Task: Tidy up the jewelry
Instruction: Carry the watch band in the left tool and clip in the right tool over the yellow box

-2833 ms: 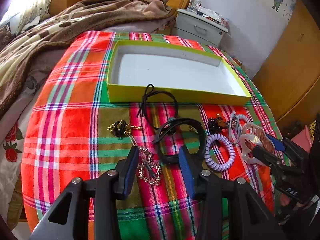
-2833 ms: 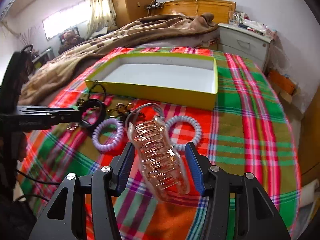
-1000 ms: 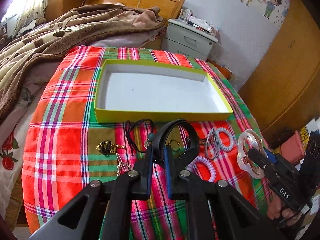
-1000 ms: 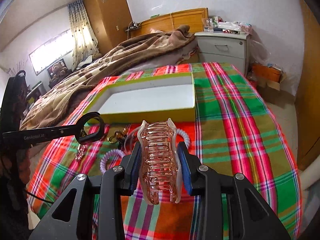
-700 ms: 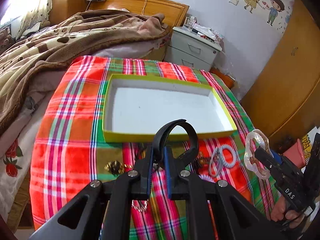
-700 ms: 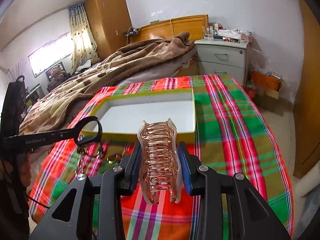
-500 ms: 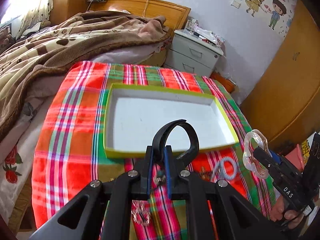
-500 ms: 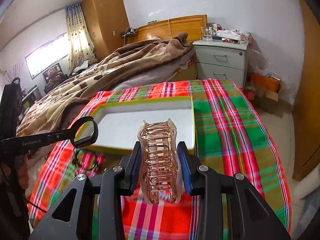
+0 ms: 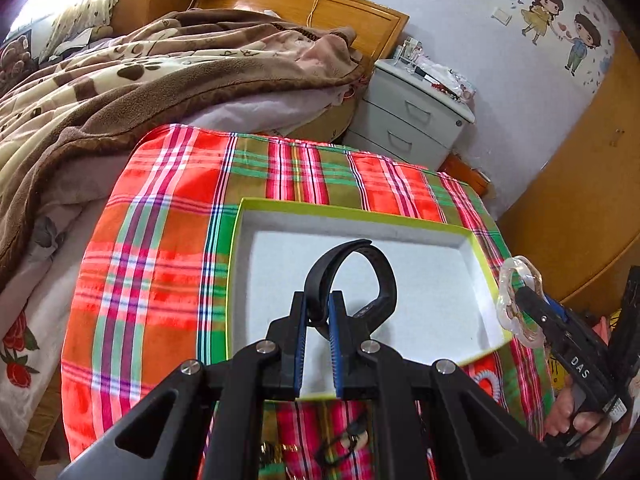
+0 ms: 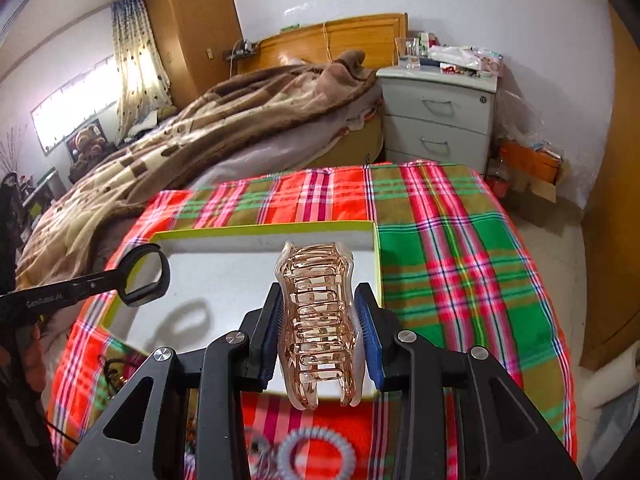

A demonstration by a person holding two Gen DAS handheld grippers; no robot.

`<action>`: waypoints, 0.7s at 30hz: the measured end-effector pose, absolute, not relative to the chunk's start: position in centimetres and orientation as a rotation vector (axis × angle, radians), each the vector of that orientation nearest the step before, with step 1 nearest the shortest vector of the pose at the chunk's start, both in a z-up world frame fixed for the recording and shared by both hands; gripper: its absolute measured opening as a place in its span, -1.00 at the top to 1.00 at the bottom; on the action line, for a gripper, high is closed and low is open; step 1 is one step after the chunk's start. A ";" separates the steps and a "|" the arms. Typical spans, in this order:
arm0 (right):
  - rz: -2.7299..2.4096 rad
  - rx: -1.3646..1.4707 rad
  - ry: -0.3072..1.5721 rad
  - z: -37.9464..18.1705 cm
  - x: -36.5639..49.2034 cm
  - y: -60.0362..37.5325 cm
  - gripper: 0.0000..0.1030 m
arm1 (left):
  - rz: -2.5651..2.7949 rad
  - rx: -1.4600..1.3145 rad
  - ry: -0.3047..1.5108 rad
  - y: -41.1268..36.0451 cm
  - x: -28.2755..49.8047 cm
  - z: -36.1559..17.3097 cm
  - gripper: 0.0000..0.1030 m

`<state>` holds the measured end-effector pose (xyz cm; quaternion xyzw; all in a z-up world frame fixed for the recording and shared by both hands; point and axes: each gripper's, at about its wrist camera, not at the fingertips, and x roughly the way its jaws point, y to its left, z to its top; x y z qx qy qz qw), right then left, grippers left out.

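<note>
A plaid cloth (image 9: 152,280) in red, orange and green covers the work surface, which stands against a bed heaped with a brown blanket (image 9: 140,72). Behind it are a wooden headboard (image 10: 340,36), a grey nightstand (image 10: 440,120) with clutter on top, a pale wall with cartoon stickers (image 9: 560,20), and wooden wardrobes on both sides of the room. A curtained window (image 10: 132,60) lights the far left.

On the cloth sits a shallow tray (image 9: 236,280) with a lime-green rim and a white floor; nothing lies on that floor except shadows.

The left gripper (image 9: 318,312) is clenched on a black band (image 9: 352,276), pinching one side of the loop so the rest arches up and forward over the tray's floor. The right gripper (image 10: 320,320) grasps a clear pink claw clip (image 10: 316,320) between its blue pads, teeth pointing back toward the camera, its top over the tray's near right part.

The left view shows the right gripper from the side at the tray's right edge, with the clip (image 9: 516,300) at its tip and a hand (image 9: 572,420) on the handle; it also shows small dark and gold pieces (image 9: 344,444) on the cloth below the tray's near rim, too blurred to name. The right view shows the left gripper (image 10: 116,284) reaching in over the tray's left rim, the band (image 10: 144,278) casting a loop-shaped shadow on the white floor, and a grey spiral hair tie (image 10: 316,456) on the cloth just before the tray.
</note>
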<state>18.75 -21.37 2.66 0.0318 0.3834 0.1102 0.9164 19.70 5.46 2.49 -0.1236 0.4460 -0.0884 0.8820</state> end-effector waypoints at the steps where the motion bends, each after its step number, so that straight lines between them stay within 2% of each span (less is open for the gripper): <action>1: 0.225 0.061 0.796 2.4 19.3 -21.2 0.29 | -0.183 -0.259 0.934 5.5 20.0 2.4 0.78; 21: 0.189 -0.013 0.889 -0.5 24.7 -20.0 0.29 | -0.151 -0.254 1.017 5.4 24.9 -1.0 0.78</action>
